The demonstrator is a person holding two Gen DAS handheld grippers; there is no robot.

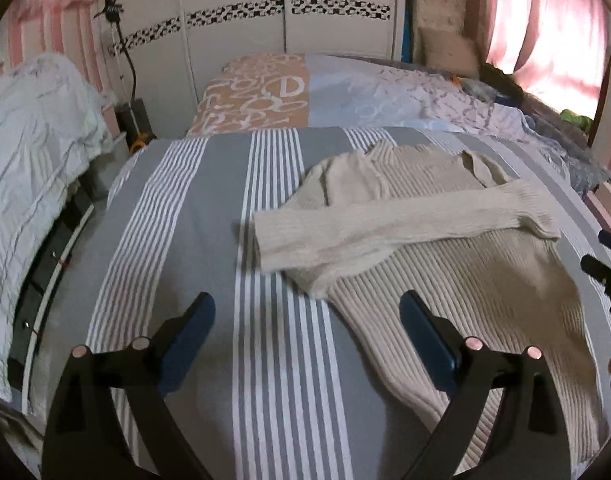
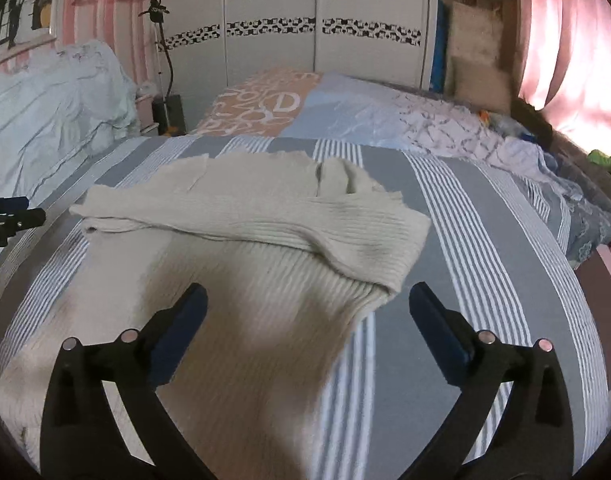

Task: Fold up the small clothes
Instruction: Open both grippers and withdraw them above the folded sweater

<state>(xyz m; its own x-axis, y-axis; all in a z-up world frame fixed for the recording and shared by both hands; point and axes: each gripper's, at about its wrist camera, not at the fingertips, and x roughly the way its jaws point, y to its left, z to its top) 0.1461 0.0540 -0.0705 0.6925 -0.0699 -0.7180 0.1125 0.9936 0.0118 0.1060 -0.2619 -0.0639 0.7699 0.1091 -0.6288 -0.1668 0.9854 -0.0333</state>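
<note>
Now | ribbed cream sweater [image 1: 445, 264], sleeve folded across | striped sheet [image 1: 177, 240] | both tools wide, empty

A grey-and-white striped sheet [image 1: 193, 216] covers the bed before white wardrobe doors [image 2: 273, 8] and pink curtains [image 1: 545, 32].

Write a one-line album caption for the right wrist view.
Open right gripper above a cream ribbed knit sweater, sleeves folded across, on a grey-and-white striped bedcover.

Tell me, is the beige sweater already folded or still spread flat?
Partly folded. The sweater lies on the striped bedcover with one sleeve laid across its body; the lower body is spread out. Both tongs are open, holding nothing.
</note>
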